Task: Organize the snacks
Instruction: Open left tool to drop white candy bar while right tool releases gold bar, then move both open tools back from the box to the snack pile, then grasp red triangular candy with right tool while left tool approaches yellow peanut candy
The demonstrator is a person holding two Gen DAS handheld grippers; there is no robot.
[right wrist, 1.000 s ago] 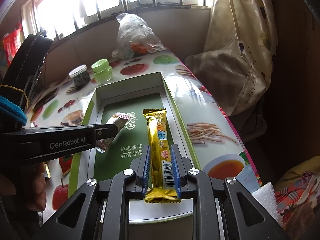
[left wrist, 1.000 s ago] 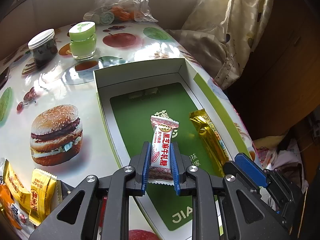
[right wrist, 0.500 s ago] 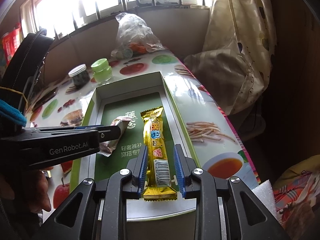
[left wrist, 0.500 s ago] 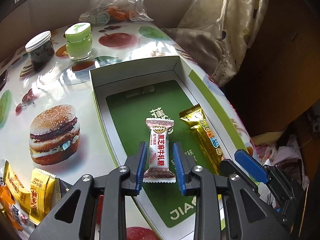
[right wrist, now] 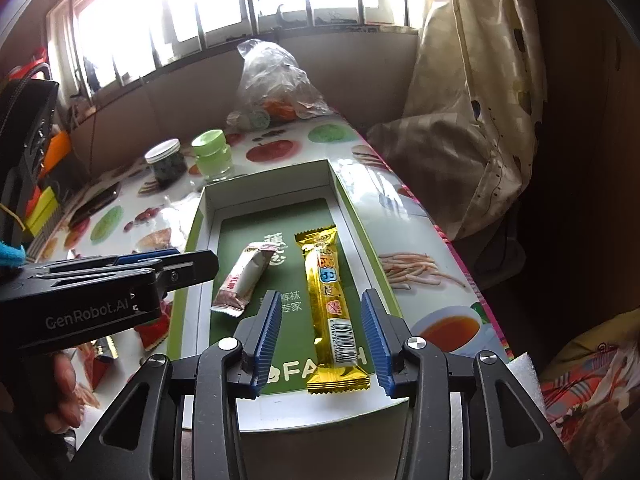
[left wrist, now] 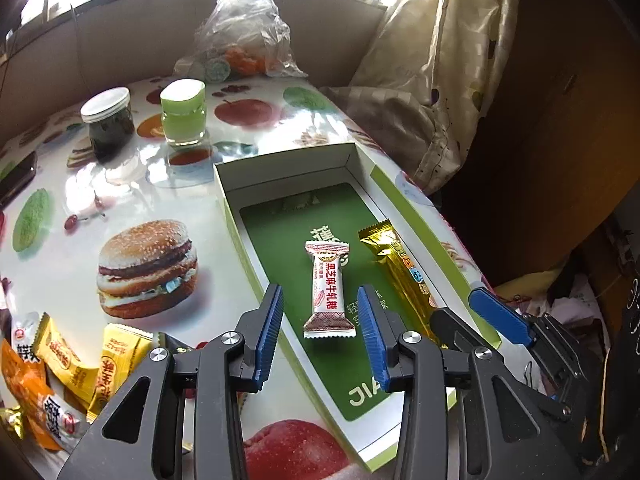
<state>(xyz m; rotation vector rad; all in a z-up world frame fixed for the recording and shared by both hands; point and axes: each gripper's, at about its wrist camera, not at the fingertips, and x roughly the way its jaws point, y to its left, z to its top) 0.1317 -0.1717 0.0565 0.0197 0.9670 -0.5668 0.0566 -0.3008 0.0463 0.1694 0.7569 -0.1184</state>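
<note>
A shallow white box (left wrist: 280,164) (right wrist: 264,184) with a green floor lies on the table. Inside it rest a white and red candy (left wrist: 329,289) (right wrist: 245,278) and, to its right, a long gold snack bar (left wrist: 404,276) (right wrist: 330,304). My left gripper (left wrist: 320,330) hovers over the candy's near end, its jaws opening and clear of the wrapper on both sides. My right gripper (right wrist: 320,334) straddles the gold bar's near half, jaws opening, pads off the wrapper. In the left wrist view the right gripper (left wrist: 468,316) shows by the box's right wall.
Several yellow and orange snack packets (left wrist: 60,368) lie at the table's near left. A dark jar (left wrist: 107,122), a green jar (left wrist: 183,112) and a clear plastic bag (left wrist: 244,40) stand beyond the box. A phone (left wrist: 16,178) lies far left. A curtain (left wrist: 440,60) hangs right.
Both grippers have let go: the left released the candy and the right released the gold bar, which now lie on the box floor. The left gripper drew back and up.
</note>
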